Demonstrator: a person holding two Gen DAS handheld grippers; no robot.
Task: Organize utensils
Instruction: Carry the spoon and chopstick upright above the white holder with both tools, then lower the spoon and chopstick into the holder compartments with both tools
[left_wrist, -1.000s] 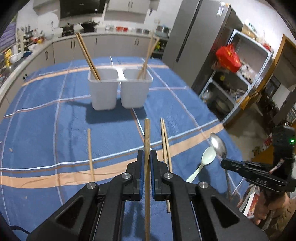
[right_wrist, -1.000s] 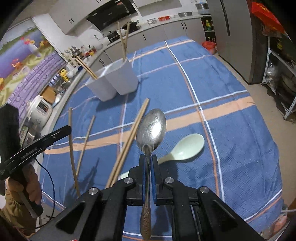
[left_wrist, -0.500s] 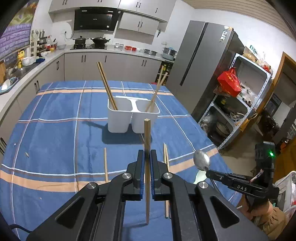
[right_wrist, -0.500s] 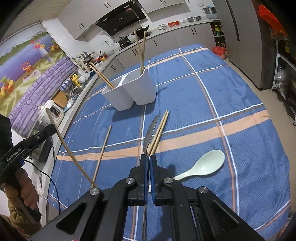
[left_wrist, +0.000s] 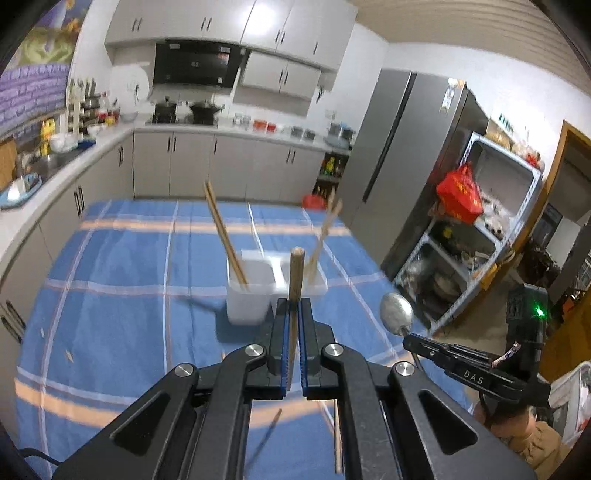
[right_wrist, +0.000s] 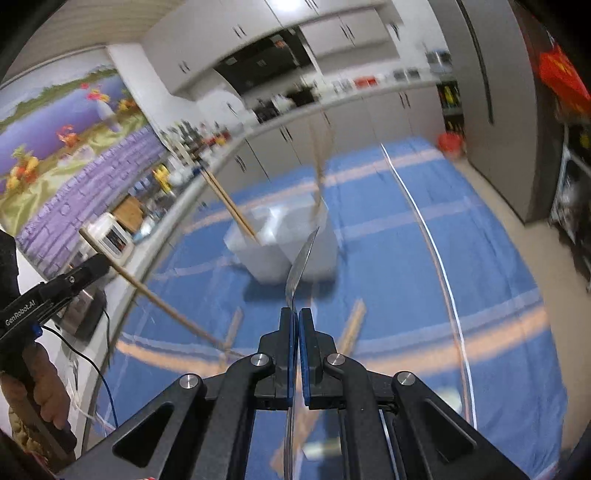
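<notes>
My left gripper (left_wrist: 292, 314) is shut on a wooden chopstick (left_wrist: 295, 273) and holds it up above the blue striped tablecloth (left_wrist: 122, 266), in front of the white two-compartment holder (left_wrist: 255, 291). The holder has dark chopsticks (left_wrist: 223, 232) in its left compartment and light chopsticks (left_wrist: 325, 229) in its right. My right gripper (right_wrist: 296, 325) is shut on a metal spoon (right_wrist: 301, 258), seen edge-on, pointing at the holder (right_wrist: 291, 240). The spoon's bowl (left_wrist: 397, 317) shows at the right of the left wrist view. The held chopstick (right_wrist: 166, 299) shows at the left of the right wrist view.
Loose chopsticks (right_wrist: 351, 328) lie on the cloth below the grippers. Kitchen counters (left_wrist: 221, 136) run behind and to the left of the table. A grey fridge (left_wrist: 406, 166) and a metal shelf rack (left_wrist: 480, 236) stand to the right.
Both grippers have risen and moved toward the holder with their loads. The view has tilted up, so the table's loose utensils have dropped mostly out of sight.
</notes>
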